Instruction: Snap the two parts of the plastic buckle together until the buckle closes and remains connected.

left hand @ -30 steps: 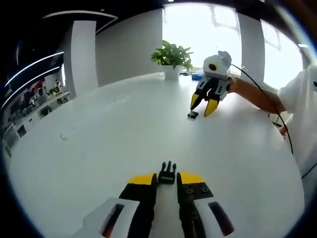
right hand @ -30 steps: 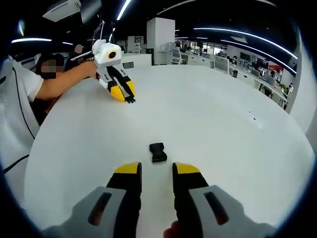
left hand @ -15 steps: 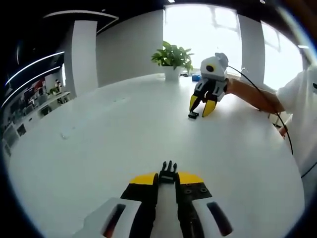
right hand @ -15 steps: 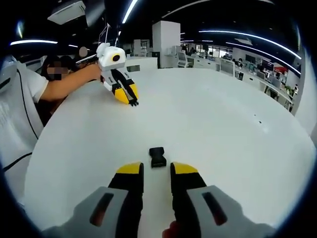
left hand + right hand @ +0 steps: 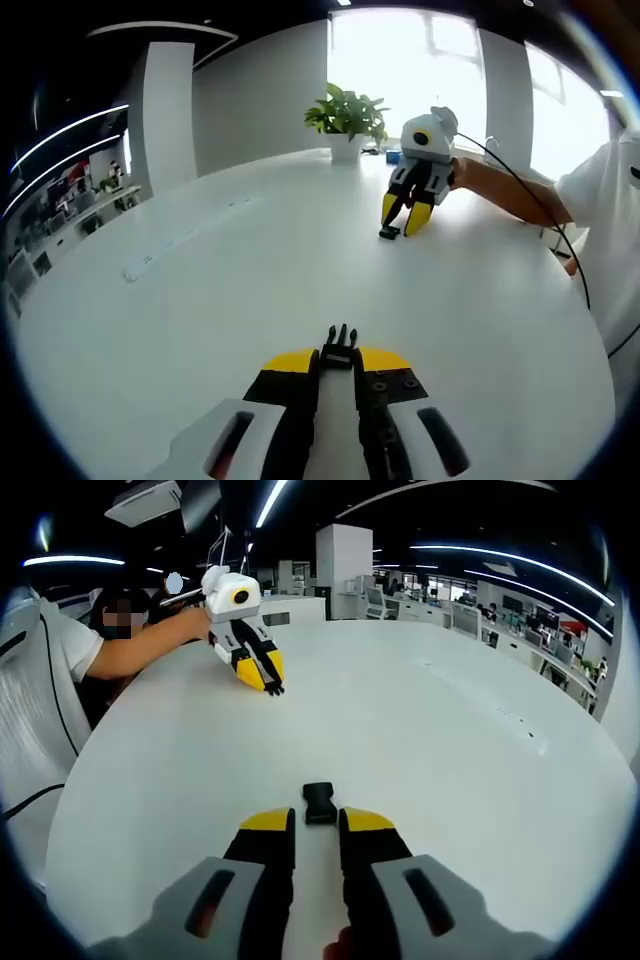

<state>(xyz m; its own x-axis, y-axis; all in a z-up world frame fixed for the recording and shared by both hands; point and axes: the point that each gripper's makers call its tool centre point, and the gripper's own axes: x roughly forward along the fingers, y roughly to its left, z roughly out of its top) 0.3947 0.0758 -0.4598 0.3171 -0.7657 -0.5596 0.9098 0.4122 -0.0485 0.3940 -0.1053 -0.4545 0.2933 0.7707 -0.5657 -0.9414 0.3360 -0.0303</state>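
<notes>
The black pronged buckle half (image 5: 339, 351) sits pinched between the left gripper (image 5: 338, 362) fingers on the white worktop (image 5: 250, 280); beyond it, the boxy socket half (image 5: 319, 803) lies between the narrowly parted right gripper (image 5: 317, 824) fingers.

My pronged black buckle half (image 5: 339, 349) lies flat on the white table, prongs pointing away from me. The black socket half (image 5: 319, 803) lies flat too, well apart from it, unconnected.
</notes>
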